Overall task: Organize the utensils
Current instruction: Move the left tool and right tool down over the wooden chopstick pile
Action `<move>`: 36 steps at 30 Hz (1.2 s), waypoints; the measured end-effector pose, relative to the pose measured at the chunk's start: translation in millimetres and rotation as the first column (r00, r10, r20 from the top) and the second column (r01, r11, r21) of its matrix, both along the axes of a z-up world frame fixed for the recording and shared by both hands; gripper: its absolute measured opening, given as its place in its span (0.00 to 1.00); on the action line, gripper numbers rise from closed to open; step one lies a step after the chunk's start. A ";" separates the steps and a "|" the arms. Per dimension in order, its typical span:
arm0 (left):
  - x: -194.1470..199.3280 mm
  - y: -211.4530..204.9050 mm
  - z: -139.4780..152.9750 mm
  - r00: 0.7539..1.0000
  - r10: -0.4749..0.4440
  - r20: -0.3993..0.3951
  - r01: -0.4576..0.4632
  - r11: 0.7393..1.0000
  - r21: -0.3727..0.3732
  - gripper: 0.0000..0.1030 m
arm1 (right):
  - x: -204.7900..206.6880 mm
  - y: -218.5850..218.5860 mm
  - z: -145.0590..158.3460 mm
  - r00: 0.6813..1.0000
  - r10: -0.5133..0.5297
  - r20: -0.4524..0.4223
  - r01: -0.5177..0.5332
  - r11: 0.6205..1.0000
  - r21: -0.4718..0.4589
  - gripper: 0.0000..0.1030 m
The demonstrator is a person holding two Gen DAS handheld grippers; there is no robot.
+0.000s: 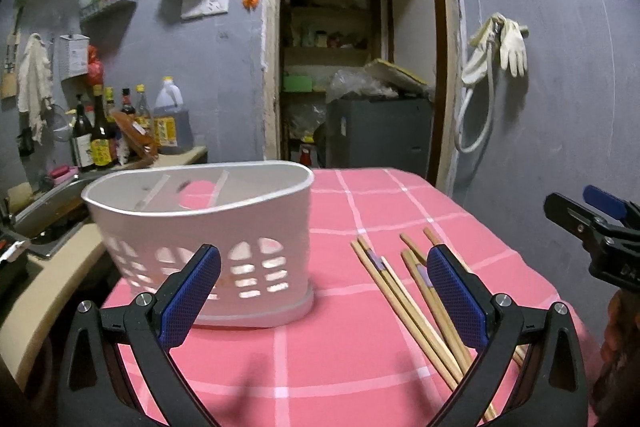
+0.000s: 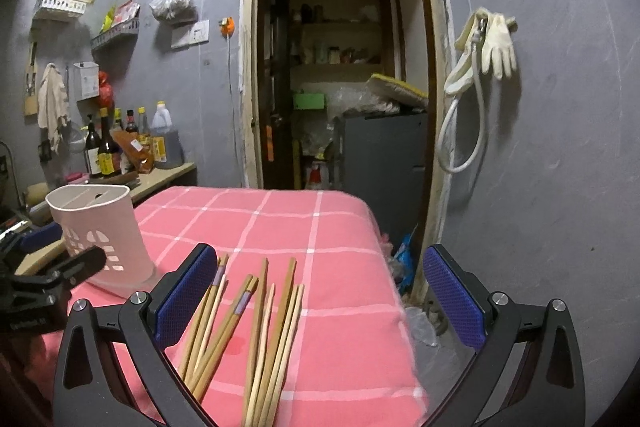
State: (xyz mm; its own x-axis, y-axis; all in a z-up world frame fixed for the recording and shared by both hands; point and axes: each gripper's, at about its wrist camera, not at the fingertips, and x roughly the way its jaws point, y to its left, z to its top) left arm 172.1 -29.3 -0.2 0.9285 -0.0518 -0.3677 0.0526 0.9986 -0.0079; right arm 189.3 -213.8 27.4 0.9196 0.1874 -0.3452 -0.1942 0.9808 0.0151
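A white slotted utensil holder [image 1: 208, 239] stands upright on the pink checked tablecloth [image 1: 312, 359]; it also shows in the right wrist view [image 2: 102, 235] at the left. Several wooden chopsticks [image 1: 416, 311] lie loose on the cloth to its right, and in the right wrist view the chopsticks [image 2: 256, 331] lie just ahead between the fingers. My left gripper [image 1: 324, 267] is open and empty, just in front of the holder. My right gripper [image 2: 320, 267] is open and empty, above the chopsticks; it shows at the right edge of the left wrist view [image 1: 592, 227].
The table's right edge [image 2: 400, 287] drops off beside an open doorway [image 2: 340, 87]. A counter with several bottles [image 1: 120, 131] and a sink lies to the left. A grey wall with hanging gloves [image 1: 508, 43] stands behind.
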 end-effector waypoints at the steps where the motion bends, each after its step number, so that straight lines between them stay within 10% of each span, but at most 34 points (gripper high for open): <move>1: 4.3 -1.7 -2.7 1.000 -0.008 -0.017 0.008 1.000 0.001 0.98 | 3.0 -0.8 -1.8 1.000 0.005 -0.012 -0.005 1.000 0.002 0.98; 8: 32.1 -6.1 -14.8 0.987 -0.081 -0.138 0.078 0.997 -0.030 0.90 | 41.7 -4.6 -25.2 0.975 0.012 -0.221 -0.014 1.000 -0.008 0.74; 20: 77.5 -13.9 -34.4 0.931 -0.157 -0.330 0.133 0.987 -0.096 0.44 | 75.5 7.9 -49.3 0.909 0.074 -0.411 -0.094 0.995 -0.028 0.38; 36: 115.4 -12.2 -47.3 0.865 -0.131 -0.484 0.089 0.990 -0.110 0.31 | 95.6 13.0 -63.3 0.855 0.086 -0.512 -0.114 0.993 -0.022 0.31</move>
